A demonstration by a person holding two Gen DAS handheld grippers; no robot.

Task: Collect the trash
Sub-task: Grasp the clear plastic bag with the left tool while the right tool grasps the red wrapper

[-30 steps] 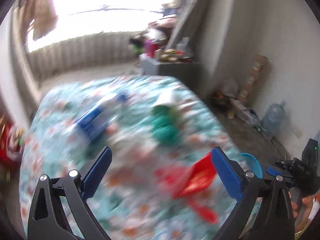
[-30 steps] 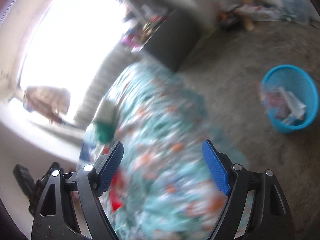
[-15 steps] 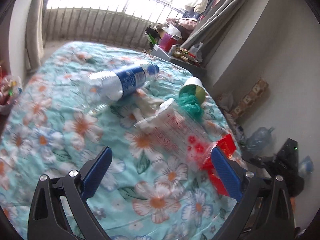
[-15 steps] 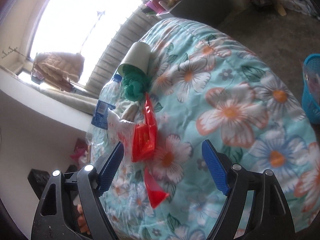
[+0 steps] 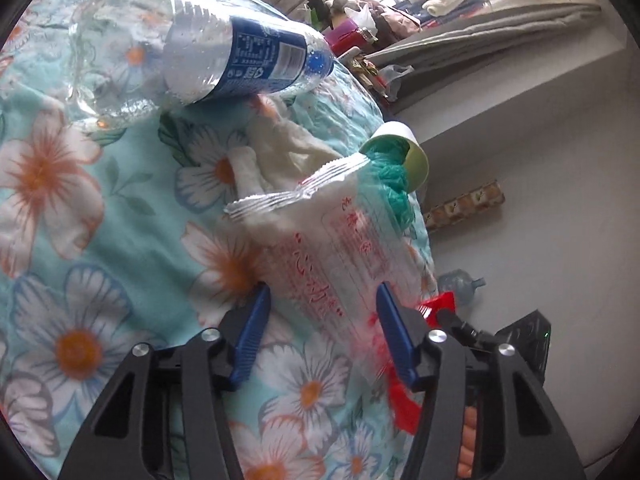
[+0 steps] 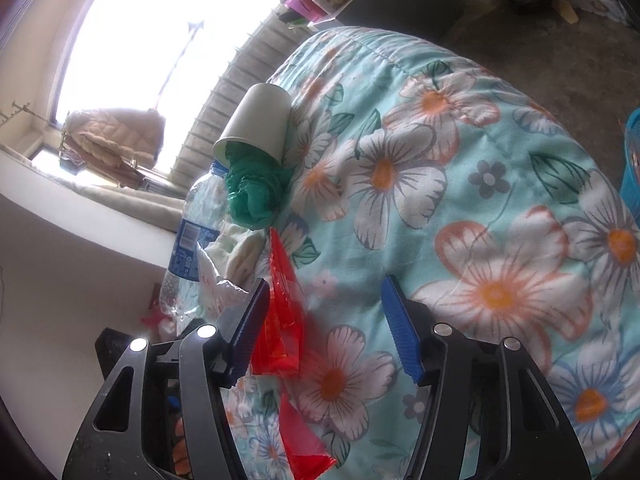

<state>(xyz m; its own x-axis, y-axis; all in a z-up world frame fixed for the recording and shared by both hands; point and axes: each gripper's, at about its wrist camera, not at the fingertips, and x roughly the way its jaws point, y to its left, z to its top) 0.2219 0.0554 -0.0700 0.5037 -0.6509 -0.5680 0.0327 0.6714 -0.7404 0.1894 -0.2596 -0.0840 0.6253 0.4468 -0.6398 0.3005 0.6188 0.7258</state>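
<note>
Left wrist view: the left gripper (image 5: 322,322) hangs low over a turquoise quilt printed with white and orange flowers (image 5: 100,240), its blue jaws closing with the lower end of a clear crinkly plastic bag with red lettering (image 5: 340,248) between them; the pads do not visibly press on it. At eleven o'clock from the bag lies a crushed clear plastic bottle with a blue label (image 5: 224,52), on its side. At one o'clock a pale paper cup (image 5: 408,152) lies tipped over, a bunched green plastic bag (image 5: 394,184) spilling from its mouth. A crumpled white tissue (image 5: 276,148) sits between bottle and clear bag, partly covered by the bag. A red plastic wrapper (image 5: 438,306) peeks out at three o'clock, mostly hidden behind the right-hand jaw.

In the right wrist view the right gripper (image 6: 322,318) also has its jaws closing. The red wrapper (image 6: 282,312) lies just inside the left-hand jaw, touching or nearly so; I cannot tell which, and the other pad stands clear of it. A second red scrap (image 6: 304,444) lies at six o'clock. A blue plastic basket (image 6: 632,168) is cut off at the frame's three o'clock edge.
</note>
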